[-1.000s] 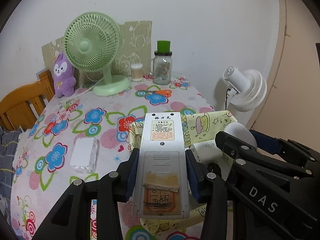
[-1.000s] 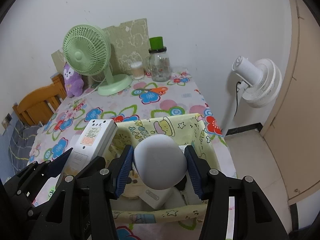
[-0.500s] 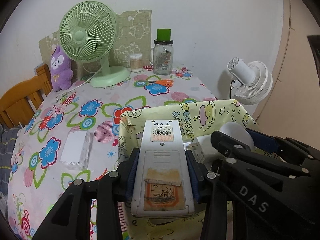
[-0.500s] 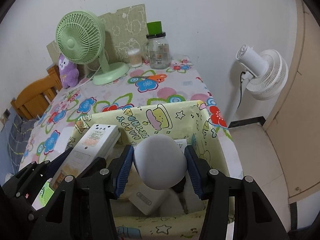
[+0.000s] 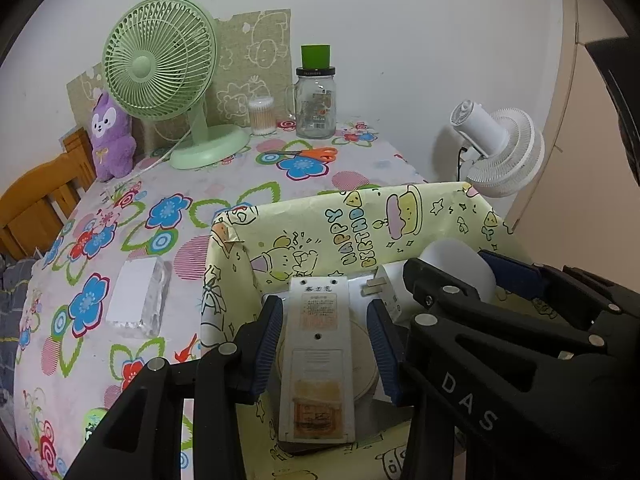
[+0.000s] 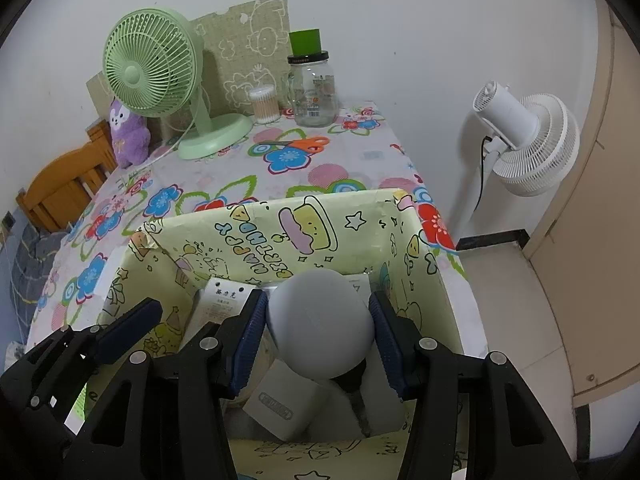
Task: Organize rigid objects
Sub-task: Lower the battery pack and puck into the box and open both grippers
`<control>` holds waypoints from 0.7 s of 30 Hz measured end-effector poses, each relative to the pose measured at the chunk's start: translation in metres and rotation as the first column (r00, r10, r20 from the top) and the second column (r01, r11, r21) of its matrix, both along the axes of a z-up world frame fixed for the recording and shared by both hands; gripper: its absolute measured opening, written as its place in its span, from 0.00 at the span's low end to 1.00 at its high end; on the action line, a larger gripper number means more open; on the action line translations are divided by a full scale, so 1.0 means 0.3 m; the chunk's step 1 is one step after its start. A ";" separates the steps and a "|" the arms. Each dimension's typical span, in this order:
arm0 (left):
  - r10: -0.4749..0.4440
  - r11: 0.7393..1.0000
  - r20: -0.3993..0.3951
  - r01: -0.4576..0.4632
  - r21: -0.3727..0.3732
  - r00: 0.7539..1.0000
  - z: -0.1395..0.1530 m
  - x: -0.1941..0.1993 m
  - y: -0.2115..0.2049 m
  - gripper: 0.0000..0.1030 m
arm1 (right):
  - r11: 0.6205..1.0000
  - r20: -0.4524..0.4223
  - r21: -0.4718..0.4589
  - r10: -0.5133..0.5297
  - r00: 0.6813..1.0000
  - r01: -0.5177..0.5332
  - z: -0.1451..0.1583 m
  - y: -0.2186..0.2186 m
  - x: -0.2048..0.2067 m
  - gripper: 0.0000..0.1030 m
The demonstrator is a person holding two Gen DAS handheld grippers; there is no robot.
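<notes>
A yellow cartoon-print box (image 5: 360,216) (image 6: 280,224) stands at the table's near right corner. My left gripper (image 5: 326,336) is open inside it. A white remote-like device (image 5: 318,360) lies between its fingers, loose in the box, and shows at the left in the right wrist view (image 6: 224,304). My right gripper (image 6: 318,332) is shut on a round white ball-shaped object (image 6: 320,320), held over the box; it shows in the left wrist view (image 5: 460,268). A white plug adapter (image 6: 280,404) lies below it.
On the flowered tablecloth (image 5: 160,216) lie a clear white block (image 5: 138,296) left of the box and orange scissors (image 5: 304,154) farther back. A green fan (image 5: 168,76), a purple plush (image 5: 112,136), a cotton-swab tub (image 5: 262,116) and a glass jar (image 5: 316,100) line the wall. A white floor fan (image 6: 524,140) stands right.
Both grippers have lowered into the box. My left gripper has opened and released the white device into it. The right gripper still holds the ball.
</notes>
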State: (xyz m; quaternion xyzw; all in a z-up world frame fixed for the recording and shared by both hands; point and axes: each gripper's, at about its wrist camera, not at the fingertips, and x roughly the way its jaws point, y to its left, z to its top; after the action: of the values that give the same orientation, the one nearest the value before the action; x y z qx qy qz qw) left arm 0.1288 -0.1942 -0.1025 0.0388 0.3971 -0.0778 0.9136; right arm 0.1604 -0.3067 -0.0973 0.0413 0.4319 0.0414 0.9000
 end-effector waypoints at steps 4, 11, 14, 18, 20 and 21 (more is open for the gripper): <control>-0.026 1.000 -0.009 0.026 -0.003 1.000 0.001 -0.002 -0.012 0.55 | 1.000 0.002 -0.005 0.005 1.000 -0.005 -0.003 0.003 0.001 0.55; -0.033 0.999 -0.012 0.033 0.000 0.999 0.003 -0.007 -0.016 0.58 | 1.000 -0.002 -0.003 0.006 1.000 -0.006 0.001 0.001 -0.007 0.56; -0.032 0.999 -0.002 0.032 0.002 0.999 0.011 -0.020 -0.012 0.63 | 1.000 0.006 -0.001 -0.005 1.000 0.005 0.008 -0.002 -0.018 0.62; -0.034 0.999 0.001 0.034 -0.014 0.999 0.022 -0.036 0.003 0.67 | 1.000 0.011 -0.009 -0.019 1.000 0.019 0.019 -0.005 -0.032 0.65; -0.038 0.999 0.005 0.038 -0.016 0.999 0.028 -0.046 0.008 0.67 | 1.000 0.014 -0.010 -0.027 1.000 0.027 0.025 -0.006 -0.042 0.66; -0.039 0.999 0.007 0.039 -0.017 0.999 0.032 -0.052 0.010 0.67 | 1.000 0.015 -0.010 -0.029 0.999 0.030 0.028 -0.007 -0.046 0.67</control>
State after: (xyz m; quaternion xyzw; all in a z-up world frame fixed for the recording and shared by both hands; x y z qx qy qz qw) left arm 0.1132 -0.1912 -0.0929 0.0391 0.3927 -0.0990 0.9135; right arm 0.1467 -0.3088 -0.0889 0.0426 0.4249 0.0261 0.9039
